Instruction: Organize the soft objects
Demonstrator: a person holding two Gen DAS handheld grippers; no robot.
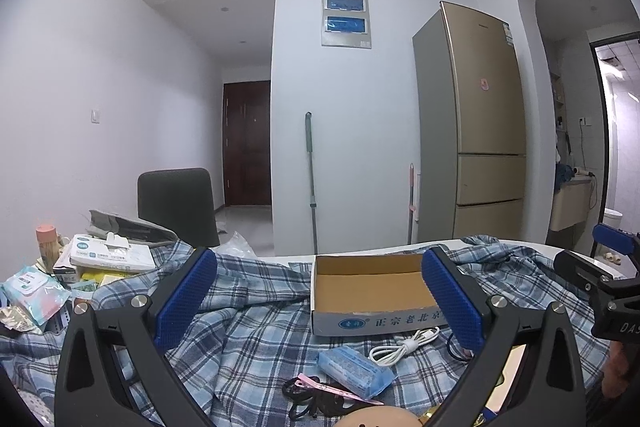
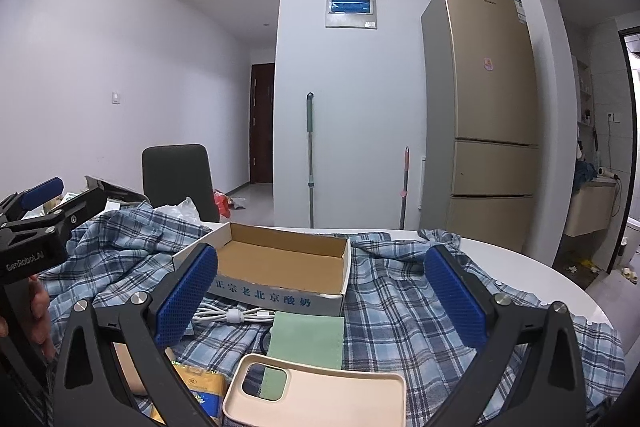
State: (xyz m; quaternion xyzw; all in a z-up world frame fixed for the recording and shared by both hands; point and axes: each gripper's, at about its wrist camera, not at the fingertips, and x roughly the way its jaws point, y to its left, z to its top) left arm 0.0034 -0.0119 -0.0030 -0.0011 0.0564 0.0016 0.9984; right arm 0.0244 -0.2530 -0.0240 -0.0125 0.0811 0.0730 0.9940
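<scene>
**Both grippers spread wide above the plaid shirt**

While you hold both grippers over the desk, each pair of fingers stands far apart and grips nothing. Your left gripper frames the near wall of the open cardboard box between its blue pads; the fingers hang above the cloth without touching it. Your right gripper does the same from the other side, its fingers spread clear of everything, with the box ahead and between them.

Spread under all of it lies a blue-and-white plaid shirt, rumpled and bunched into folds around the box, which sits on top of it. In the right wrist view the shirt reaches toward the rounded edge of the white desk.

Just in front of the box on the shirt lies a coiled white cable. Nearer your left gripper are a blue tissue pack, a pink hair clip and a black hair tie. Nearer your right gripper, a green cloth lies flat against the box front, with a cream phone case overlapping its near edge and a yellow packet beside the case.

At far left of the left view sit a tissue box and a wet-wipes pack.
</scene>
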